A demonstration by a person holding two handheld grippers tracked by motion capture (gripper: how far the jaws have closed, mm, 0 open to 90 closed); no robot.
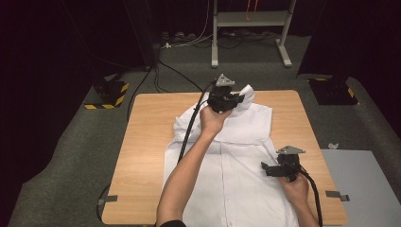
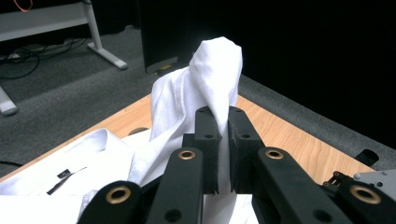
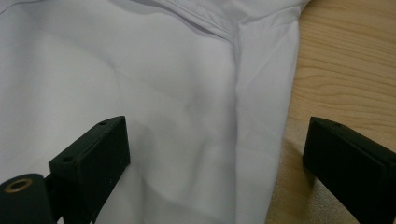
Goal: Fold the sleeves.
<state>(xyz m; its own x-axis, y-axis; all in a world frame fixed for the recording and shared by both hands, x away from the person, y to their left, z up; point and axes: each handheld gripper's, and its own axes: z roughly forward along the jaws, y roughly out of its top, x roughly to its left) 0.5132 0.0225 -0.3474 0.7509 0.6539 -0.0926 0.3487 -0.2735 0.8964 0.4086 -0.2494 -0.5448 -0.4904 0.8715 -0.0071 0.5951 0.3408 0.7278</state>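
A white button-up shirt [image 1: 236, 175] lies spread on the wooden table [image 1: 146, 142], collar toward the far side. My left gripper [image 1: 238, 98] is held up over the shirt's far end and is shut on a bunch of its white fabric [image 1: 247, 92]. In the left gripper view the cloth [image 2: 217, 70] rises in a crumpled peak from between the closed jaws of my left gripper [image 2: 223, 116]. My right gripper [image 1: 265, 169] hovers at the shirt's right edge. In the right gripper view it [image 3: 215, 126] stands wide open over the shirt [image 3: 140, 70], where a side seam meets bare table [image 3: 345, 56].
Black-and-yellow striped blocks sit on the floor at the far left [image 1: 111, 92] and far right [image 1: 333, 90]. A white metal stand [image 1: 250, 28] and loose cables [image 1: 189, 40] lie beyond the table. A grey panel [image 1: 364, 184] adjoins the table's right side.
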